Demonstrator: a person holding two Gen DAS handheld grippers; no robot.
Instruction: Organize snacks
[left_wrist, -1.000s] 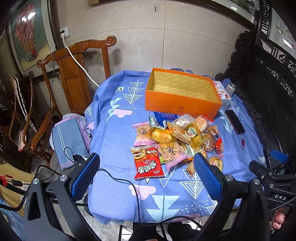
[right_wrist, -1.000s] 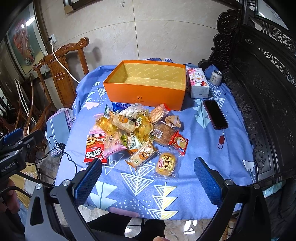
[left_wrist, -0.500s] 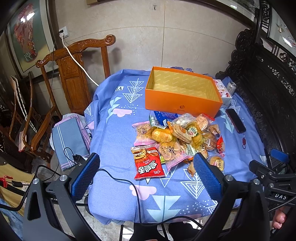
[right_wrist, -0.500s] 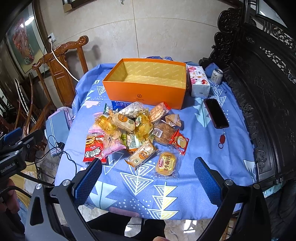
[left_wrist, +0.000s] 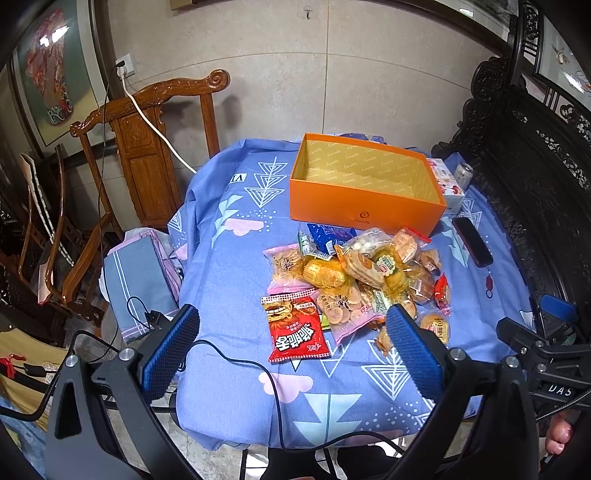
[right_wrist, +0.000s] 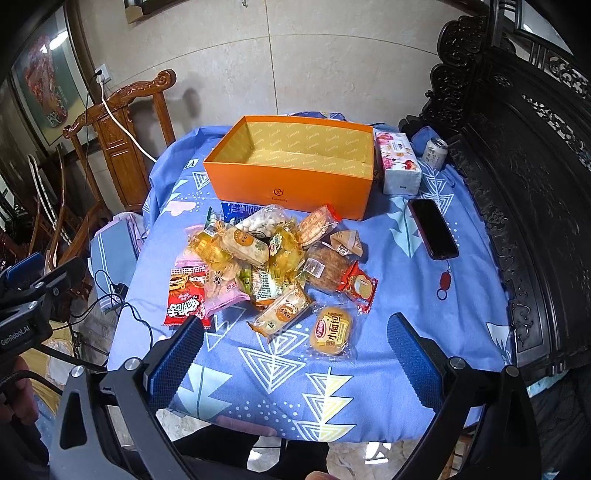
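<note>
A pile of wrapped snacks (left_wrist: 362, 280) lies on the blue patterned tablecloth (left_wrist: 236, 280), in front of an empty orange box (left_wrist: 365, 184). A red snack bag (left_wrist: 295, 328) lies at the pile's near left. In the right wrist view the pile (right_wrist: 266, 254) sits before the box (right_wrist: 291, 166), with a small yellow bun packet (right_wrist: 332, 330) nearest. My left gripper (left_wrist: 291, 350) is open and empty above the table's near edge. My right gripper (right_wrist: 295, 354) is open and empty, short of the bun packet.
A tissue pack (right_wrist: 397, 162), a drink can (right_wrist: 435, 148) and a black phone (right_wrist: 432, 229) with a red key tag (right_wrist: 445, 278) lie right of the box. A wooden chair (left_wrist: 147, 155) stands left, dark carved furniture (right_wrist: 535, 184) right. A black cable (left_wrist: 258, 373) crosses the near tablecloth.
Both grippers have drifted slightly forward toward the table; the box and snacks sit a little lower in view. Nothing was taken hold of or moved.
</note>
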